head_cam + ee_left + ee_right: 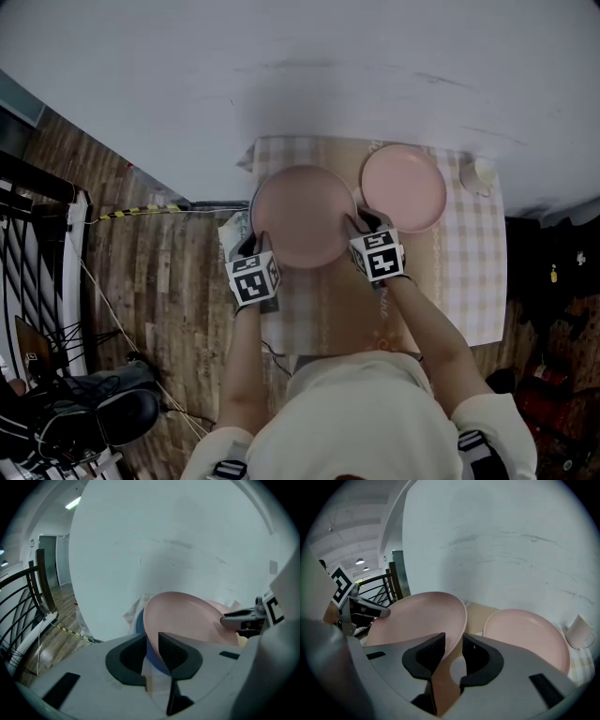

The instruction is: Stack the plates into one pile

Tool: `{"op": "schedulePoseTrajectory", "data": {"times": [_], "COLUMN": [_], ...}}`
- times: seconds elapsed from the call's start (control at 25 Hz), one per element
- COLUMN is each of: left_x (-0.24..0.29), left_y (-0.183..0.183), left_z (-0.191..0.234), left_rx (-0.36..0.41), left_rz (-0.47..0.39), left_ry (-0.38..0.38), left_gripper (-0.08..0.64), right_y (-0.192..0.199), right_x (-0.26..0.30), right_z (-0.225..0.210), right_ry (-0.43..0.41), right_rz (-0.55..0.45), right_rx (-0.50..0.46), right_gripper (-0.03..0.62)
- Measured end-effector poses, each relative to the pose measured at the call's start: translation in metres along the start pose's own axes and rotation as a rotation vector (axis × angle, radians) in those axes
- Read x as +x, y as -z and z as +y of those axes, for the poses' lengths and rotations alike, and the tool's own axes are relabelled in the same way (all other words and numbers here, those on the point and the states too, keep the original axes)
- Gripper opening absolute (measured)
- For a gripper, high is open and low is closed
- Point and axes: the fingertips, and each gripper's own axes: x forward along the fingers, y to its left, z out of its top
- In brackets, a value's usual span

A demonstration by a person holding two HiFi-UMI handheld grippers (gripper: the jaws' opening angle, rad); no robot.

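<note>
Closest up is the person's cream top (pixel 361 412), both arms stretched forward over the table. The task's thing is the pink plate (pixel 300 216): plain, matte, round with a shallow raised rim, so no real long axis. It sits hollow side up and about level. The left gripper (pixel 251 242) is pinched on its left rim and the right gripper (pixel 361 225) is clamped on the right rim, so the line between the grips runs straight across. It's right over a blue plate (pixel 139 623); can't tell if they touch. Just beside it on the right lies a second pink plate (pixel 403 187) on the checked cloth (pixel 469 272), with a white cup (pixel 478 173) past that, by the wall (pixel 281 66).
</note>
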Motion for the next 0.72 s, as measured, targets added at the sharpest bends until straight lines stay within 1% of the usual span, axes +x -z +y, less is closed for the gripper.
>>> {"op": "schedulePoseTrajectory", "data": {"times": [0.16,0.44,0.72], "left_x": [0.006,0.015,0.022], "left_y": [0.001,0.007,0.010], "left_z": [0.004,0.016,0.018], "left_rx": [0.005,0.038,0.057], "left_rz": [0.013,0.061,0.070], "left_ry": [-0.008,-0.046,-0.054], "left_gripper": [0.071,0.074,0.077], "right_y": [-0.002,-0.002,0.003], "right_x": [0.007,0.021,0.031], "right_z": [0.001,0.007,0.005], "right_ry": [-0.005,-0.012,-0.005], "right_rz": [0.004,0.027,0.046], "right_rx": [-0.004,-0.015,-0.014], "right_gripper": [0.103,0.103,0.103]}}
